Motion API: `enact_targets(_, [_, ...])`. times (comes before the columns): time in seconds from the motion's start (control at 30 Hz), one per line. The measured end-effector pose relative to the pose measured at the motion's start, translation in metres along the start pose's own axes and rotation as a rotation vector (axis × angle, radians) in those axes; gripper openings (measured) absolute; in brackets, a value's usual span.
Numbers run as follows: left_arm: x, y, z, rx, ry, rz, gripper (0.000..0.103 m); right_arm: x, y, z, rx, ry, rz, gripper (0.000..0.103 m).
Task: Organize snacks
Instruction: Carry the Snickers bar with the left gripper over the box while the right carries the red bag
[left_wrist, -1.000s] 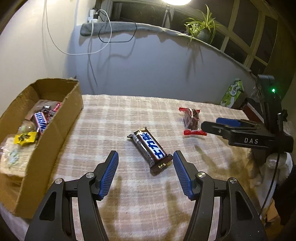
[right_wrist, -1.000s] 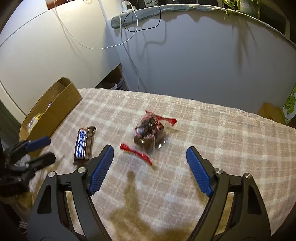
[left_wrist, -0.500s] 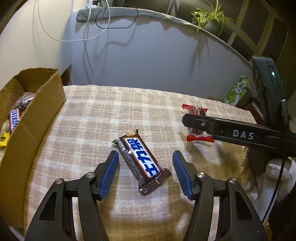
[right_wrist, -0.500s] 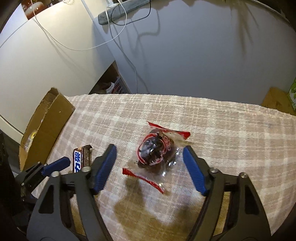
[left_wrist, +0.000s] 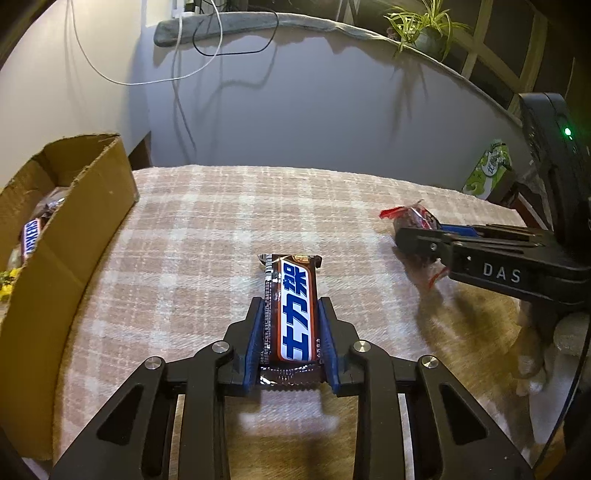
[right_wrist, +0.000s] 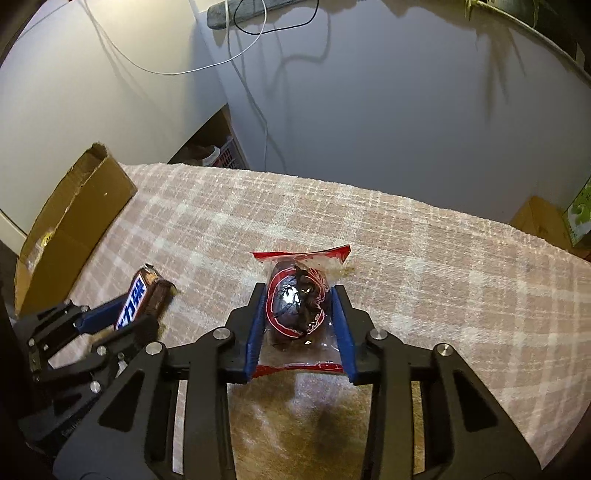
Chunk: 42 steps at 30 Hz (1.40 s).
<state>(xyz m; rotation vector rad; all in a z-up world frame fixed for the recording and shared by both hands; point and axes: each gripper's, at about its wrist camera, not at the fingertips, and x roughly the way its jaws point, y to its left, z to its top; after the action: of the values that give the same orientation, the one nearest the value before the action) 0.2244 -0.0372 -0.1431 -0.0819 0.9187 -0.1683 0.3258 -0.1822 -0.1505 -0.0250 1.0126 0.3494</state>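
My left gripper (left_wrist: 290, 306) is shut on a brown chocolate bar with a blue and white label (left_wrist: 293, 306), at the plaid tablecloth. It also shows in the right wrist view (right_wrist: 138, 297). My right gripper (right_wrist: 300, 295) is shut on a clear snack packet with red ends and a dark filling (right_wrist: 297, 306), low over the cloth. The packet shows in the left wrist view (left_wrist: 415, 219), partly hidden by the right gripper (left_wrist: 421, 240). An open cardboard box (left_wrist: 70, 221) with several snacks inside stands at the table's left end.
The plaid tablecloth (right_wrist: 424, 280) covers the table. A grey wall rises behind it with cables hanging down. A green package (left_wrist: 487, 170) and a potted plant (left_wrist: 424, 29) are at the far right. A small cardboard box (right_wrist: 539, 221) sits beyond the right edge.
Both grippers moved forward and down and closed: the left on the chocolate bar, the right on the red-ended packet. Both were open before.
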Motion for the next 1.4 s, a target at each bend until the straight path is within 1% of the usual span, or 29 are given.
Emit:
enact_targets(0.17, [-0.014, 0.009, -0.005, -0.01, -0.021, 0.008, 0.027, -0.012, 0.001, -0.007, 0.012, -0.025, 0.02, 0.035])
enact_targets(0.4, [-0.058, 0.022, -0.006, -0.013, -0.111, 0.017, 0.027, -0.047, 0.012, -0.011, 0.007, -0.085, 0.049, 0.035])
enact_targets(0.57, [-0.086, 0.036, -0.006, -0.02, -0.167, 0.031, 0.027, -0.07, 0.035, -0.009, -0.025, -0.132, 0.072, 0.035])
enact_targets(0.7, [-0.106, 0.051, -0.008, -0.034, -0.205, 0.048, 0.027, -0.081, 0.063, -0.006, -0.064, -0.158, 0.1, 0.035])
enact_targets(0.83, [-0.12, 0.067, -0.009, -0.055, -0.233, 0.068, 0.027, -0.082, 0.099, -0.001, -0.115, -0.169, 0.129, 0.035])
enact_targets(1.0, [-0.133, 0.093, -0.011, -0.086, -0.256, 0.098, 0.027, -0.073, 0.14, 0.006, -0.175, -0.167, 0.167, 0.035])
enact_targets(1.23, [-0.143, 0.126, -0.014, -0.113, -0.264, 0.144, 0.027, -0.057, 0.193, 0.021, -0.237, -0.162, 0.215, 0.035])
enact_targets(1.4, [-0.143, 0.147, -0.015, -0.138, -0.262, 0.173, 0.027, -0.044, 0.223, 0.033, -0.275, -0.153, 0.242, 0.035])
